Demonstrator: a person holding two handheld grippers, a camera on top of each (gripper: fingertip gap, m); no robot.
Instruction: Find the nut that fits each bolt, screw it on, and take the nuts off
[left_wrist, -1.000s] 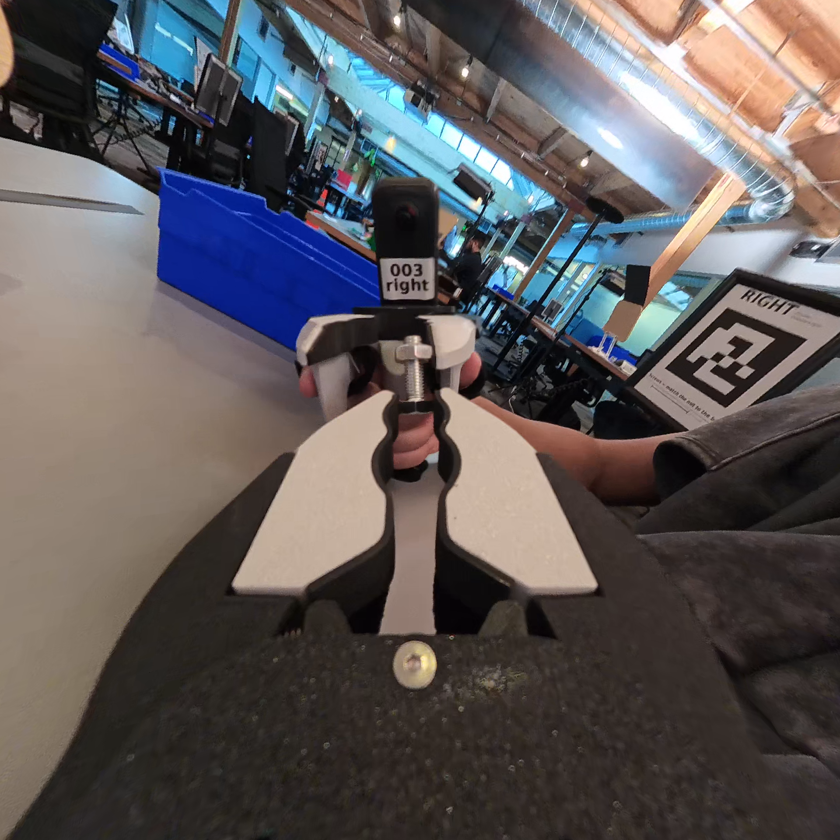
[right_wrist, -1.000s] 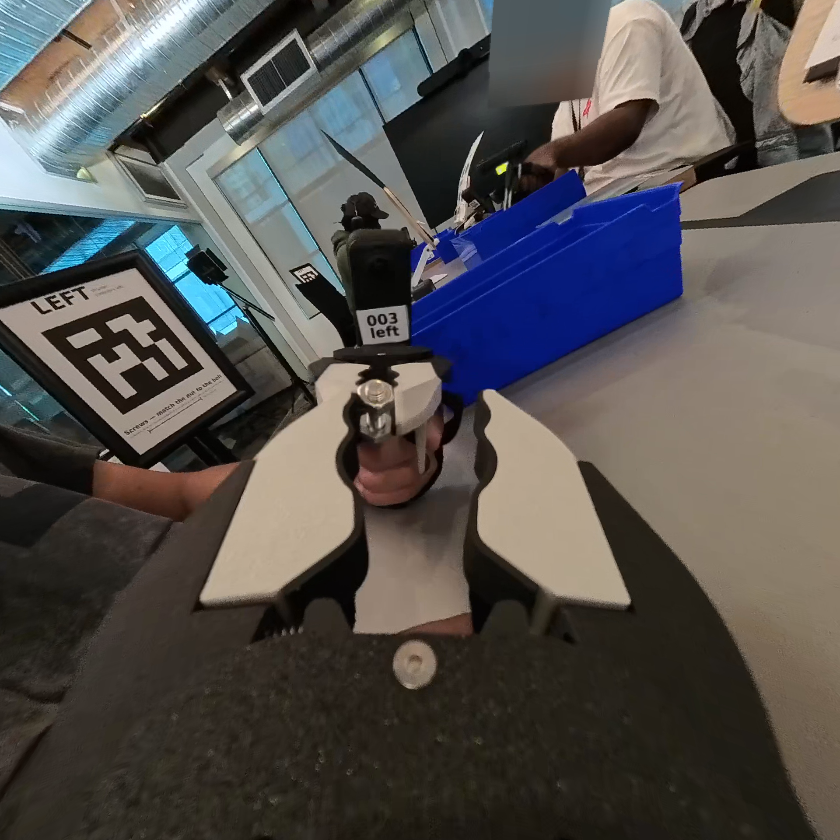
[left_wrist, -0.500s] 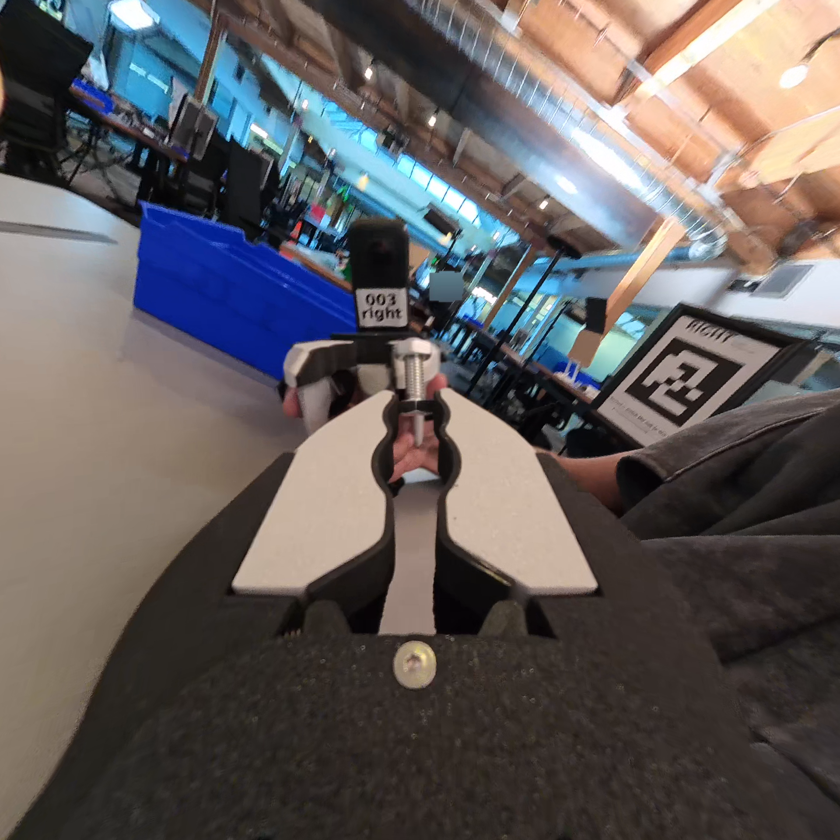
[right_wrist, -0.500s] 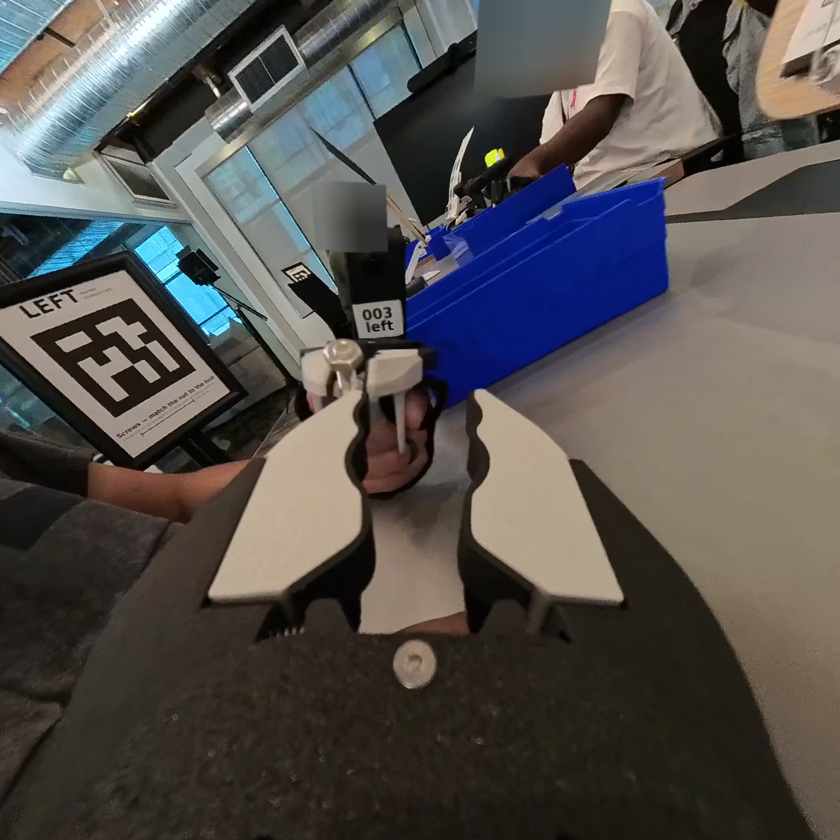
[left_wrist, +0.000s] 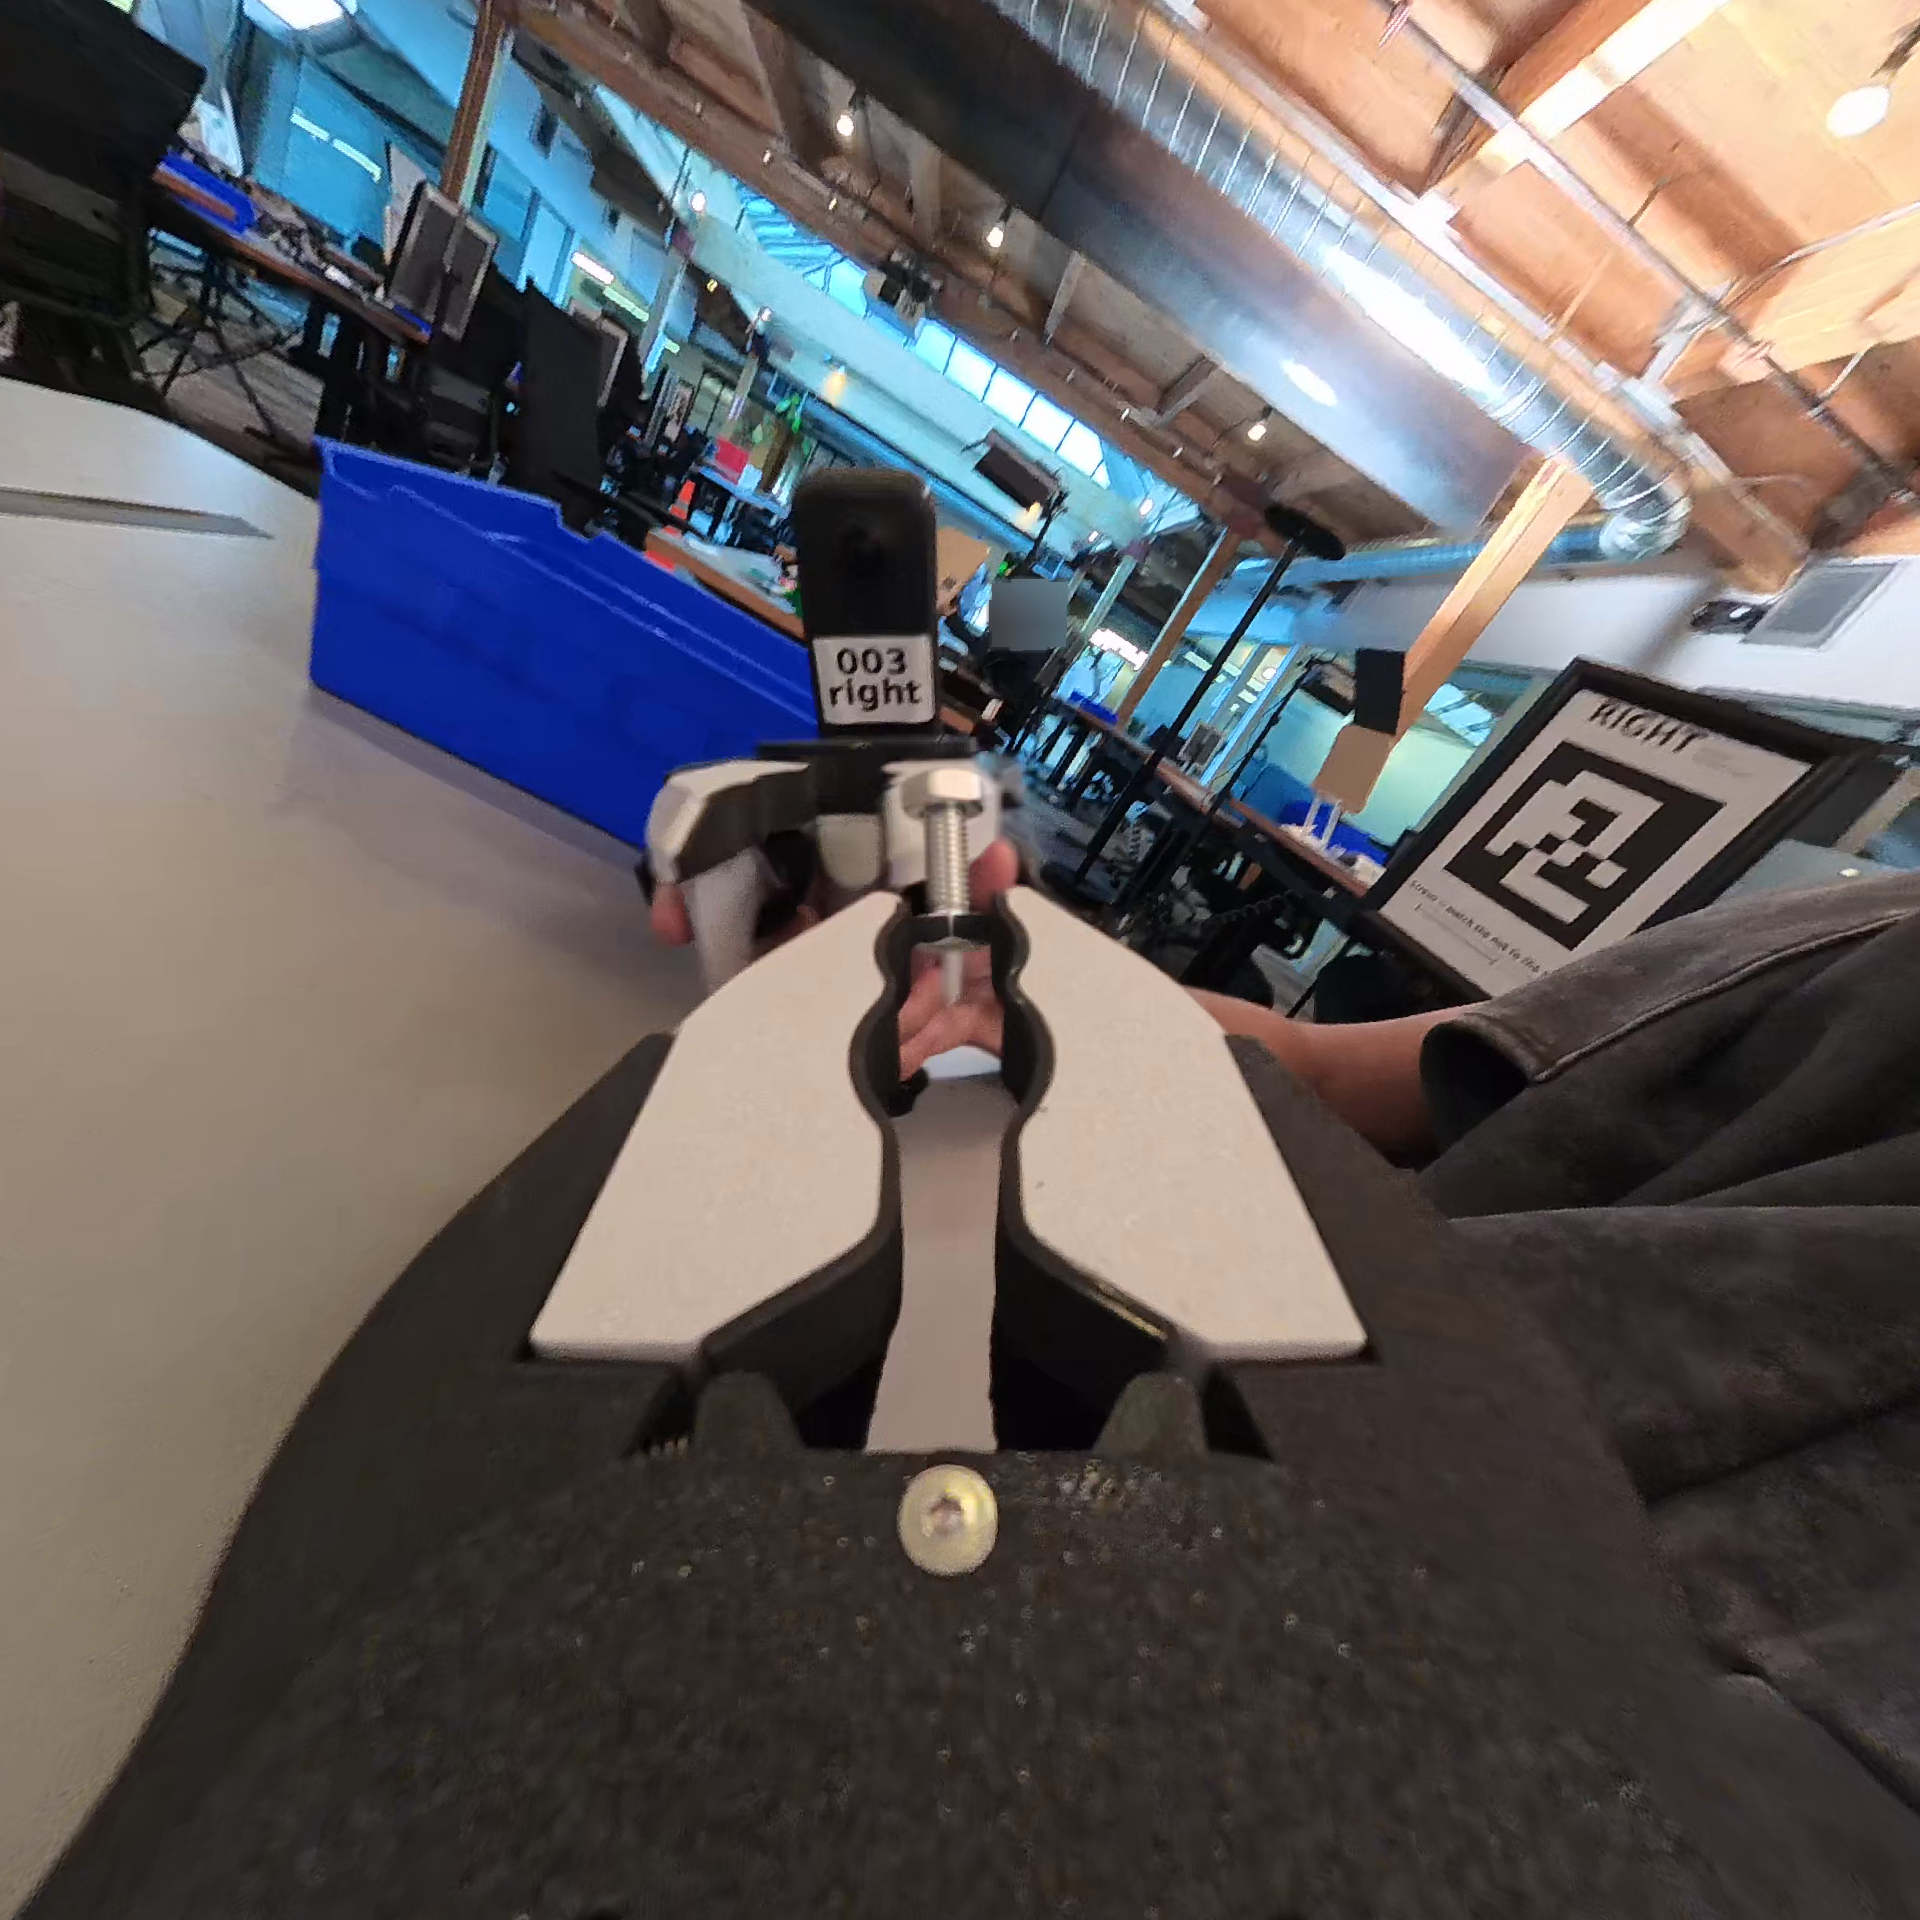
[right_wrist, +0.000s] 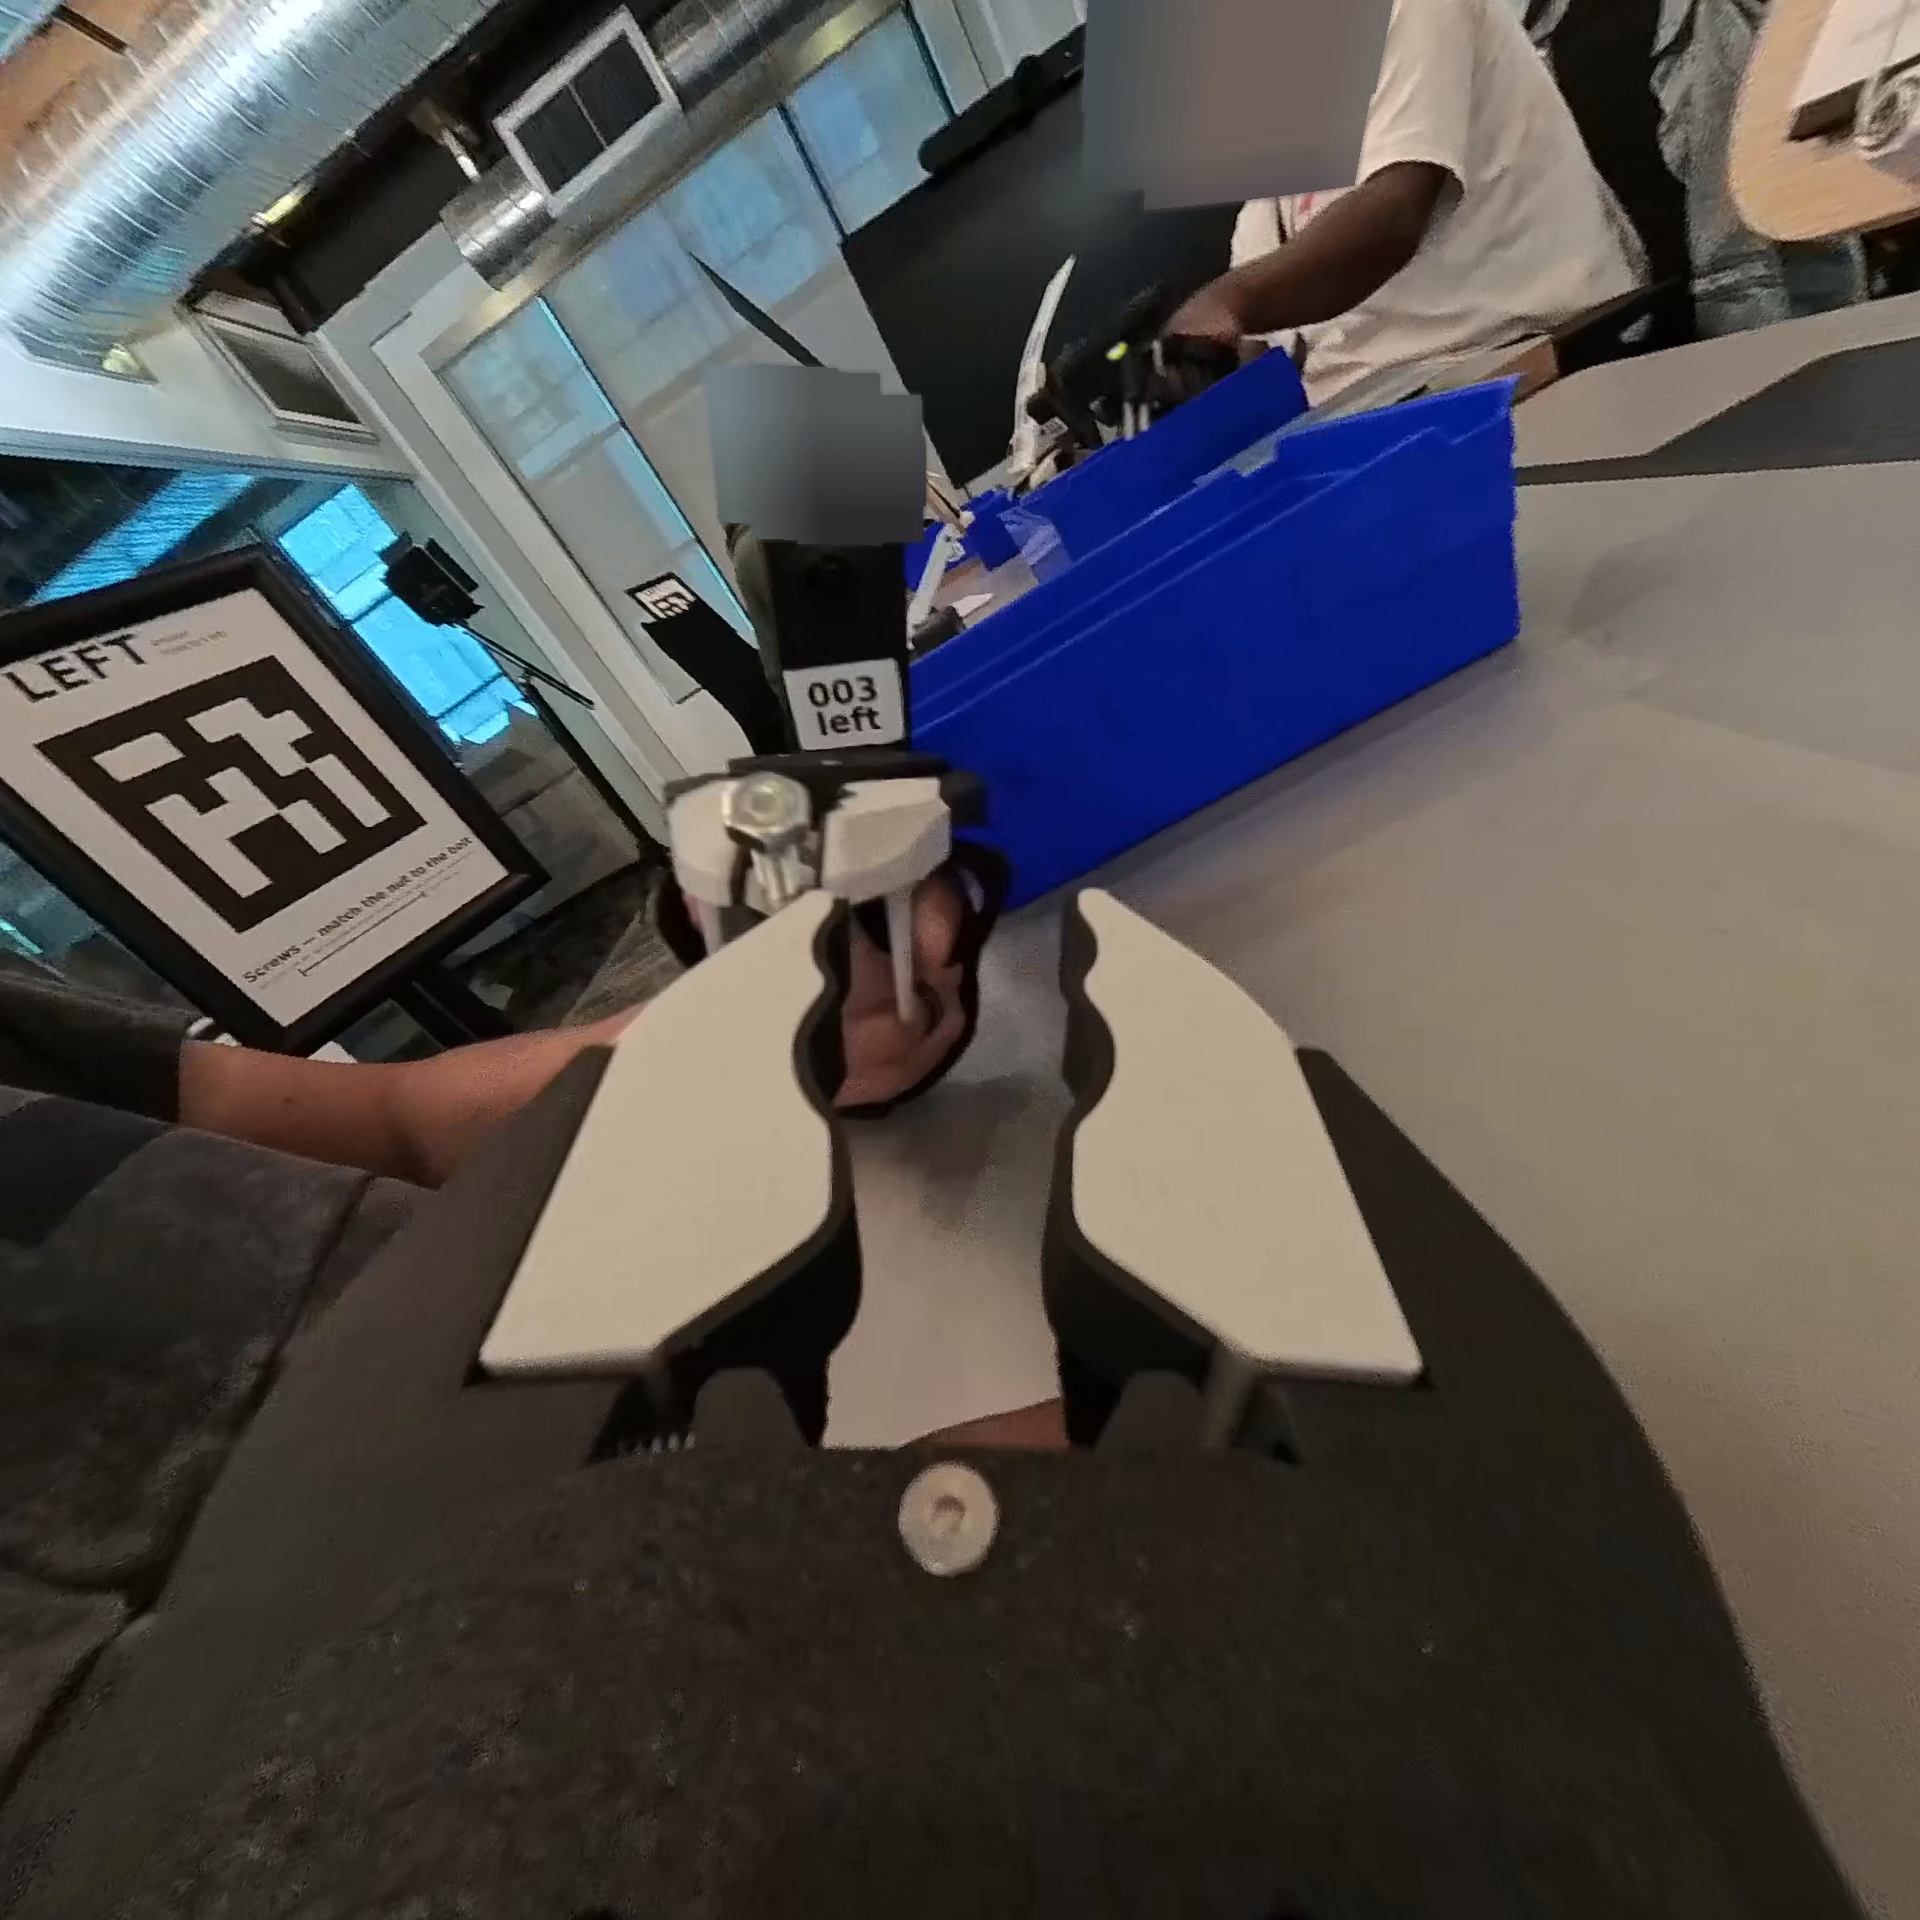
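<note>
The bolt (left_wrist: 948, 871) stands upright, head up, its nut (left_wrist: 943, 925) pinched in the left gripper (left_wrist: 943, 928) while the right gripper (right_wrist: 951, 940), fingers apart and empty, waits just beside it.

Right claw (right_wrist: 951, 930) gapes empty above the grey table (right_wrist: 1558, 935); beyond, left claw (right_wrist: 805, 831) pinches a bolt (right_wrist: 767, 831); blue bin (right_wrist: 1247, 665) behind.

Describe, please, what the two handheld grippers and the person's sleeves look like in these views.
Each gripper, left gripper and right gripper, has a rough black body, one silver screw at its centre, and two pale grey flat fingers with wavy black inner edges. Each carries an upright black camera block with a white label. The sleeve is dark grey fabric.
</note>
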